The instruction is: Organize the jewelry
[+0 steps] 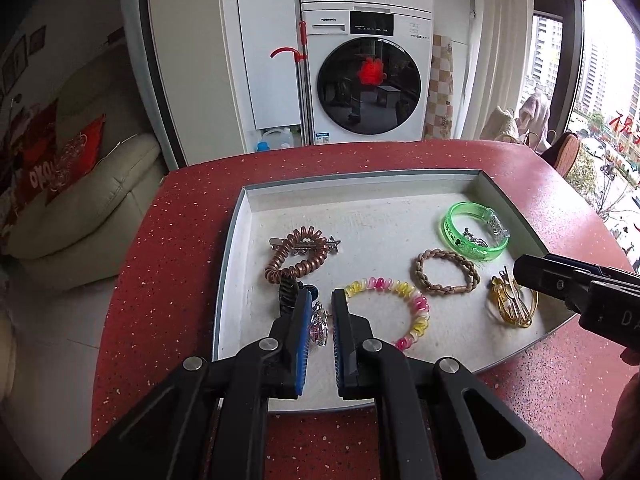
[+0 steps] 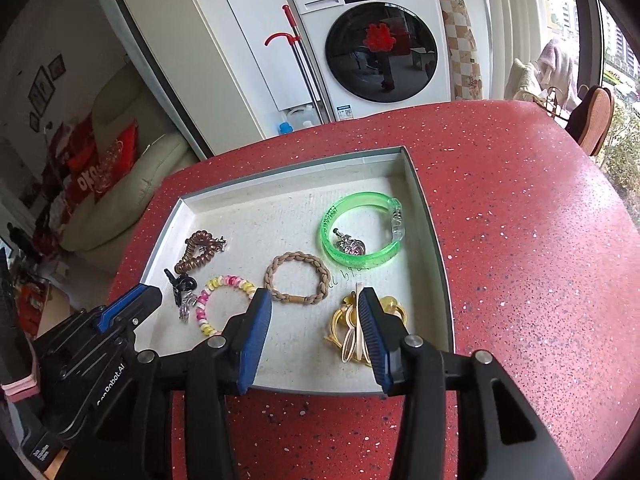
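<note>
A shallow grey tray (image 1: 234, 240) (image 2: 436, 248) on the red table holds the jewelry. In it lie a copper coil tie (image 1: 294, 260) (image 2: 198, 252), a pink-yellow coil bracelet (image 1: 400, 308) (image 2: 224, 300), a braided tan band (image 1: 446, 272) (image 2: 298, 278), a green bangle (image 1: 474, 232) (image 2: 362, 228) with a small charm inside, and yellow rings (image 1: 514, 304) (image 2: 352, 332). My left gripper (image 1: 320, 312) is narrowly open around a small clear-pink charm (image 1: 318, 326) beside a black clip (image 1: 288, 292). My right gripper (image 2: 314, 308) is open above the tray's near part, its right finger over the yellow rings.
The red speckled table (image 2: 520, 220) spreads right of the tray. A washing machine (image 1: 368, 80) and a red-handled mop (image 1: 300, 60) stand beyond the far edge. A cream sofa (image 1: 88, 200) is at left, a wicker chair (image 2: 596, 120) at right.
</note>
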`<state>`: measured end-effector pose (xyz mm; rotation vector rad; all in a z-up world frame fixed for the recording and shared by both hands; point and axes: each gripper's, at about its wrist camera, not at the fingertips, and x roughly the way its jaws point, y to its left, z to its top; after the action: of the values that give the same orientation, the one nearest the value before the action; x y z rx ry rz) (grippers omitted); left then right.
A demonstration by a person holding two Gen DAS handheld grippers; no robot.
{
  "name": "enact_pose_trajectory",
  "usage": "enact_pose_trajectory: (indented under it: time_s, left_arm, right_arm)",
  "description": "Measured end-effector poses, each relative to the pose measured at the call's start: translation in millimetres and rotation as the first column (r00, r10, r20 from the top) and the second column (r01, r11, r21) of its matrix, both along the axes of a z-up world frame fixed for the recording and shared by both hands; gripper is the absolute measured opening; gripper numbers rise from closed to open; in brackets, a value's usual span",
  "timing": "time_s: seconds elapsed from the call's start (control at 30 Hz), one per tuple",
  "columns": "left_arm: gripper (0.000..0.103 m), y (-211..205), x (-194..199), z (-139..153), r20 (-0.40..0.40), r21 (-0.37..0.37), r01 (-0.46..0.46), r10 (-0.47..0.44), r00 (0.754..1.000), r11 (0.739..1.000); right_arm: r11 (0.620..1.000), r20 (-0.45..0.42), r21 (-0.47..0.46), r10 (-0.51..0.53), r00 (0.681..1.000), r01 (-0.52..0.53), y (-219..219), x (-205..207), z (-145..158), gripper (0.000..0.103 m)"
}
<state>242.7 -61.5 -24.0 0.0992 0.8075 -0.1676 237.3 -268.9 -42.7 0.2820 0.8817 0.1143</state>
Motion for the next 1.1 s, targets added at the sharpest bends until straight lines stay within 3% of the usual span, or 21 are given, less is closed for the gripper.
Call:
enact_pose_trajectory:
  time_s: [0.03, 0.07, 0.13, 0.33, 0.4, 0.5, 0.73, 0.8, 1.1]
  left_arm:
    - [0.086, 1, -1, 1, -0.001, 0.0, -0.004, 0.004, 1.0, 1.0]
    - [0.103, 3, -2, 1, 0.003, 0.006, -0.015, 0.015, 1.0, 1.0]
    - [0.103, 6, -9, 7, 0.048, 0.013, -0.031, 0.03, 0.998, 0.999]
    - [0.103, 12, -17, 12, 0.032, 0.002, -0.031, 0.031, 0.999, 1.0]
    - [0.103, 14, -21, 12, 0.031, 0.004, -0.038, 0.038, 0.999, 0.999]
    - [0.103, 17, -28, 13, 0.033, 0.005, -0.047, 0.047, 0.998, 0.999]
    - [0.103, 24, -49, 18, 0.061, 0.006, -0.066, 0.065, 0.996, 0.998]
    - [0.103, 26, -56, 20, 0.072, 0.005, -0.069, 0.068, 0.995, 0.998]
    - [0.103, 34, -82, 23, 0.086, -0.016, -0.098, 0.099, 0.991, 0.995]
  right_arm:
    - [1.0, 0.002, 0.0, 0.0, 1.0, 0.0, 0, -1, 1, 0.049]
    - [1.0, 0.004, 0.001, 0.0, 1.0, 0.0, 0, -2, 2, 0.05]
    - [1.0, 0.008, -0.001, 0.001, 1.0, -0.001, 1, -5, 3, 0.051]
    - [0.999, 0.024, -0.042, -0.003, 1.0, 0.004, 6, -16, 9, 0.053]
    - [0.997, 0.035, -0.079, -0.004, 0.999, 0.007, 9, -22, 11, 0.066]
    - [0.992, 0.054, -0.129, -0.007, 0.998, 0.014, 13, -31, 14, 0.077]
    - [0.978, 0.098, -0.204, -0.019, 0.995, 0.038, 22, -51, 22, 0.089]
    - [0.975, 0.125, -0.215, -0.021, 0.992, 0.048, 24, -59, 23, 0.103]
    - [0.97, 0.194, -0.225, -0.046, 0.98, 0.09, 28, -93, 32, 0.103]
